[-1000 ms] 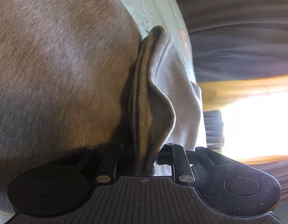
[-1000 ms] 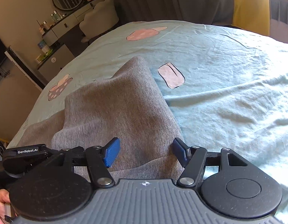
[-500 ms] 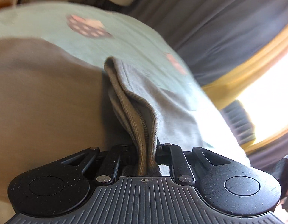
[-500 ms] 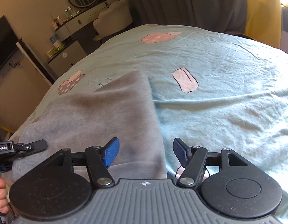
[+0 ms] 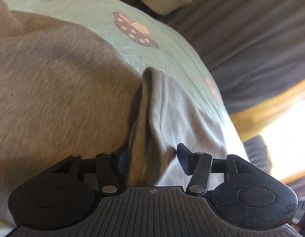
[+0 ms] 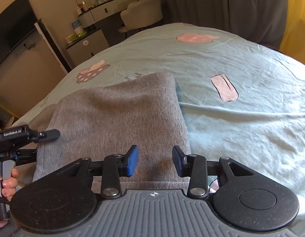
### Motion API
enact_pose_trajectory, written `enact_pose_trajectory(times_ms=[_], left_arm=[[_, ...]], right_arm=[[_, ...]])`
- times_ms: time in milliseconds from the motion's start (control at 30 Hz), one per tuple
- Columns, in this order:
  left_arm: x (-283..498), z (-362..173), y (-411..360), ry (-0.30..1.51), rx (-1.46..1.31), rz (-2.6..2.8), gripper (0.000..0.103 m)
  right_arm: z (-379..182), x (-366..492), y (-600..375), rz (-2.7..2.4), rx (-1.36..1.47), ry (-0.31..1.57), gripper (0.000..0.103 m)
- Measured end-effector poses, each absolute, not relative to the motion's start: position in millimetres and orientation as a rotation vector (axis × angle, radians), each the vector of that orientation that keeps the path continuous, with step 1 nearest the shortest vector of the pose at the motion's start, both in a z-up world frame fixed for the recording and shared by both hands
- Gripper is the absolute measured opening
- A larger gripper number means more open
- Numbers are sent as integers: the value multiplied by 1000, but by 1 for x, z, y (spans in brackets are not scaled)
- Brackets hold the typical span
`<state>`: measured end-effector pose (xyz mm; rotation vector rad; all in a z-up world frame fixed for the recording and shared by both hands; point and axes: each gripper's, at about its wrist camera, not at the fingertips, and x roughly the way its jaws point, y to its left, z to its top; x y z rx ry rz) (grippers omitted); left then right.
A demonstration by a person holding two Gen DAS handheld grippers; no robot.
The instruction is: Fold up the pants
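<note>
The grey pants (image 6: 116, 114) lie folded on the pale green bed sheet (image 6: 241, 118). In the left wrist view the pants (image 5: 59, 102) fill the left, and a folded cuff edge (image 5: 142, 130) stands between the fingers. My left gripper (image 5: 150, 160) is open, with its fingers apart on either side of that edge. It also shows at the left of the right wrist view (image 6: 29, 136), held by a hand. My right gripper (image 6: 154, 162) is open and empty, just above the near edge of the pants.
The sheet carries mushroom prints (image 6: 93, 73) and a pink patch (image 6: 224, 88). Dark curtains (image 6: 221, 4) hang behind the bed. A vanity desk (image 6: 105, 9), a chair (image 6: 142, 13) and a dark screen (image 6: 10, 31) stand at the far left.
My left gripper has opened and let go of the pants' edge it was pinching. The folded pants have settled flat on the bed. My right gripper stays open and has narrowed slightly.
</note>
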<state>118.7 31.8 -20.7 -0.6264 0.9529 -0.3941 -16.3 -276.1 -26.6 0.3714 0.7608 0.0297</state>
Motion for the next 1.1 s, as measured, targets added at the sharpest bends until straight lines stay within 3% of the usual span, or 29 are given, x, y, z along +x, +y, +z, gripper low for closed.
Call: enact_pose_trajectory(times_ms=[67, 100, 133, 300, 400, 533, 667, 867, 1100], left_arm=[[126, -27, 27, 963, -682, -394, 49], [130, -30, 26, 961, -698, -405, 37], [133, -32, 26, 965, -701, -410, 32], [121, -29, 31, 922, -663, -424, 21], [102, -9, 27, 773, -600, -457, 19], [79, 15, 24, 670, -488, -477, 19], [84, -4, 20, 806, -375, -348, 25], [87, -14, 31, 915, -483, -323, 41], [77, -15, 21, 951, -420, -341, 43]], right_arm=[[-30, -14, -280, 21, 397, 762, 38], [-31, -13, -281, 17, 408, 758, 38], [-32, -13, -282, 15, 418, 752, 38], [-35, -9, -277, -6, 418, 753, 38], [-37, -5, -272, -20, 398, 744, 38], [-38, 0, -264, -22, 347, 741, 39], [-38, -1, -261, -12, 326, 742, 39], [-37, -2, -264, -9, 337, 746, 42], [-37, -4, -269, -8, 360, 738, 43]])
